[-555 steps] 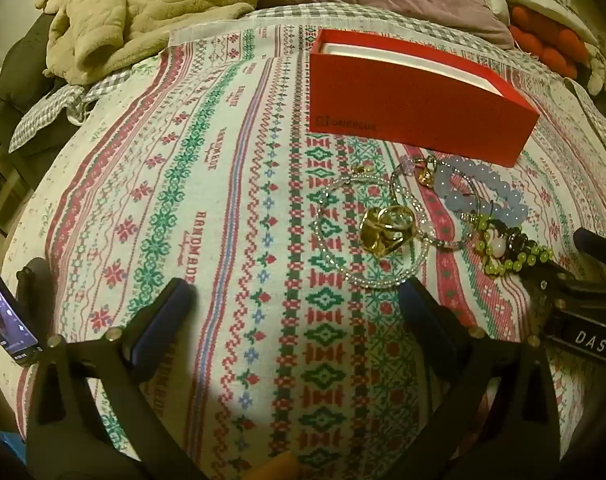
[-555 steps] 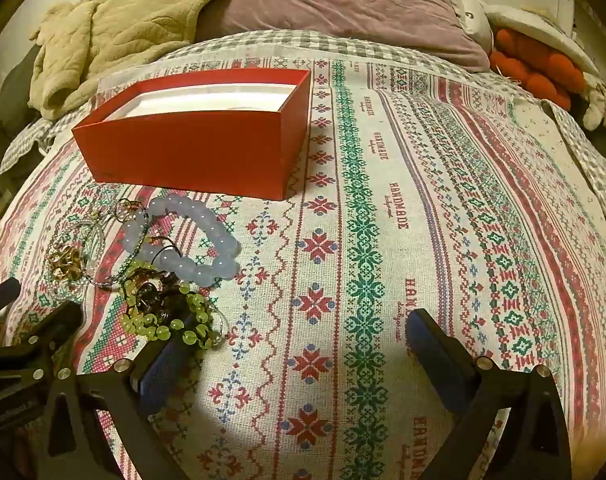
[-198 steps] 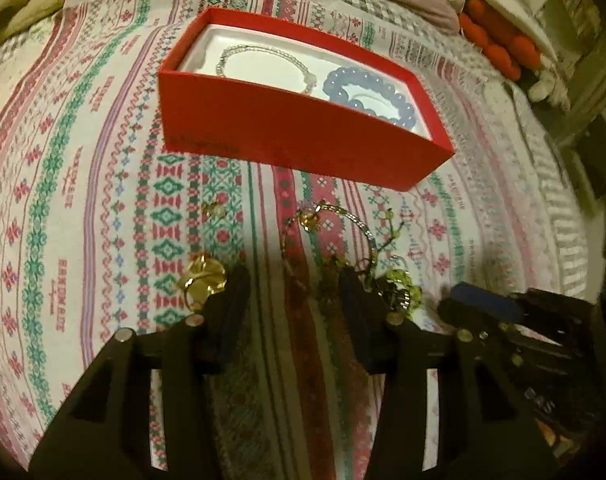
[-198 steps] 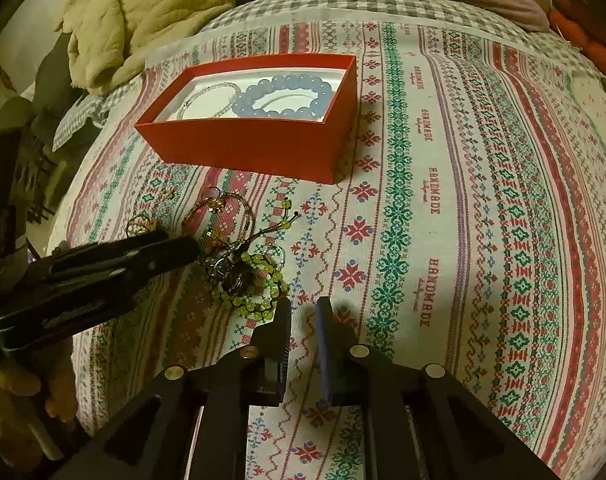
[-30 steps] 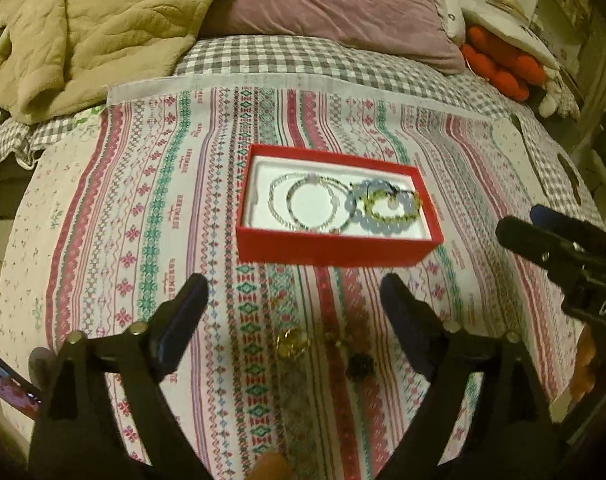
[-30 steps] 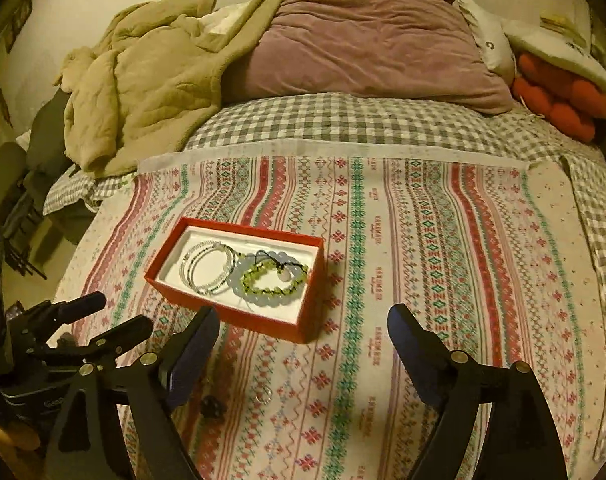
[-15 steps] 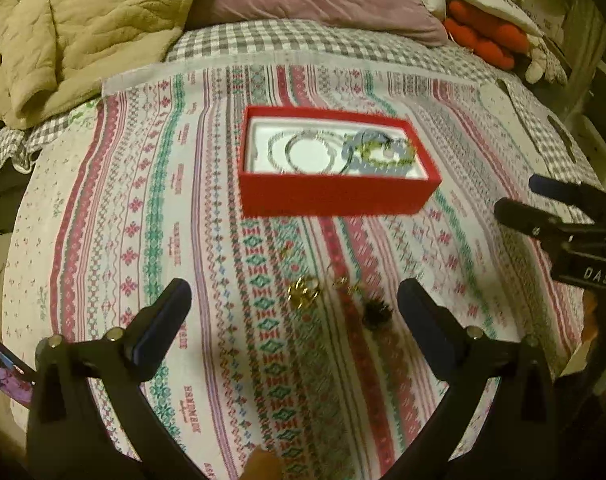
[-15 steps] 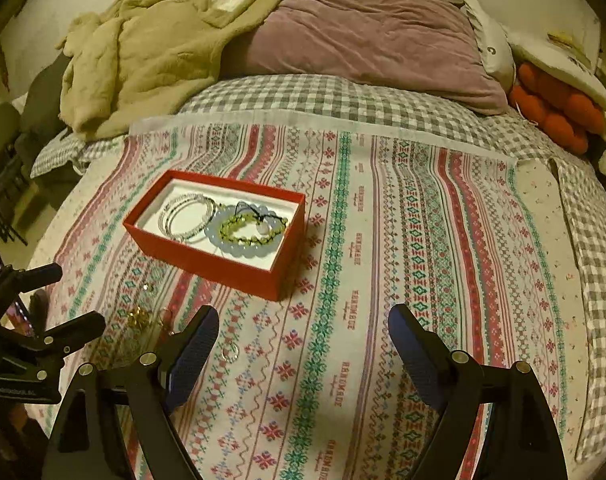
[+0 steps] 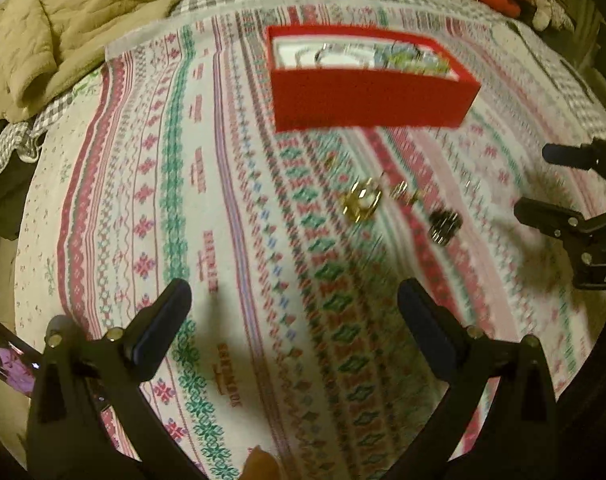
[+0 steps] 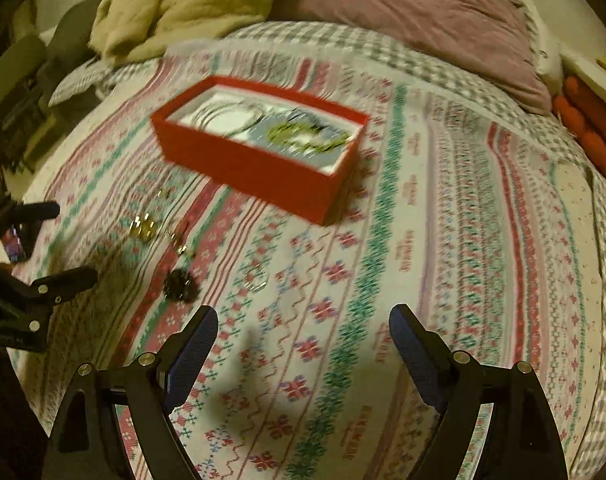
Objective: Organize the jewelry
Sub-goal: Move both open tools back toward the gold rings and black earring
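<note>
Little legible through the motion blur. On the right gripper (image 9: pixel 543 184) body, white letters "DA", cut off at the frame edge. On the patterned bedspread (image 9: pixel 207 184), red woven lettering in repeated bands, too smeared to spell out. Faint print on the red box (image 9: pixel 371 100) front, unreadable.

I count one red box (image 10: pixel 259 168) on my patterned cloth (image 10: pixel 443 260). Near the box, four small pieces lie loose: a gold ring (image 9: pixel 361 201), a gold earring (image 9: pixel 403 192), a dark ring (image 9: pixel 444 224) and a thin hoop (image 10: pixel 255 277). The blurred bracelets inside the box I cannot count.
</note>
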`<state>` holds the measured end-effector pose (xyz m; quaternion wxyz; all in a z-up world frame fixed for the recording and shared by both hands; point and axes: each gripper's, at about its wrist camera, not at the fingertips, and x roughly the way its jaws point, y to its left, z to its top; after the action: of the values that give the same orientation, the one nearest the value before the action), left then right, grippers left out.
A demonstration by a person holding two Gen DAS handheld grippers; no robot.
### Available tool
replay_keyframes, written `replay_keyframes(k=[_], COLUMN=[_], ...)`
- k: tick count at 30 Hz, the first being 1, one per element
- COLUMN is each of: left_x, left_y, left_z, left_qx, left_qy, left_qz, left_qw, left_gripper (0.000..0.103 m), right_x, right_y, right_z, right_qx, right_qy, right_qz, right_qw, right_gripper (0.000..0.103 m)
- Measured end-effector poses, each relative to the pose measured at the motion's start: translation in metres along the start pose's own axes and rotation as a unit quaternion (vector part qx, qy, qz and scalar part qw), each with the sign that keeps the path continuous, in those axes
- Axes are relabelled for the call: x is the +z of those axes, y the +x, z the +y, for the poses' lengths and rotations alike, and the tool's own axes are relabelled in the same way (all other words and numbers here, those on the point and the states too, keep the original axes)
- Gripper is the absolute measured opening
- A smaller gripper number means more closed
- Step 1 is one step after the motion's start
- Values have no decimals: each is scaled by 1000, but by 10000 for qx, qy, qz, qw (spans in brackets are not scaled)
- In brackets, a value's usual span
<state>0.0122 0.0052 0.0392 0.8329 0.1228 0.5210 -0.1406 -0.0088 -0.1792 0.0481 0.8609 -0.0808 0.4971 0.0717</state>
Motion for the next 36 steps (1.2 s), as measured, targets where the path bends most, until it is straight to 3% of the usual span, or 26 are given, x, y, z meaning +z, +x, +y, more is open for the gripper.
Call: replay_keyframes(k=[5,11,19,28,36], left_x=[-10,-16,-21,-15,-11], left_y=[11,21,22,22,21], left_z=[2,8,6,6,5], left_qx=[69,-112,-96,-134,-171], left_qy=[110,55,106,178,227], left_qz=[104,76,-206,-67,-32], left_qw=[9999,9999,9997,9997,9996], left_gripper=[102,103,103,103,103], right_x=[-7,-14,-12,-4,2], right_y=[12,32,46,47,44], right_z=[27,52,54,57,66], right_qx=[282,479,568,549,709], right_qy=[-264,-491,-311,-269,-412], right_qz=[102,220,37,-4,-91], right_qw=[9992,9974,9979,9981,9966], right_gripper=[89,89,92,91,66])
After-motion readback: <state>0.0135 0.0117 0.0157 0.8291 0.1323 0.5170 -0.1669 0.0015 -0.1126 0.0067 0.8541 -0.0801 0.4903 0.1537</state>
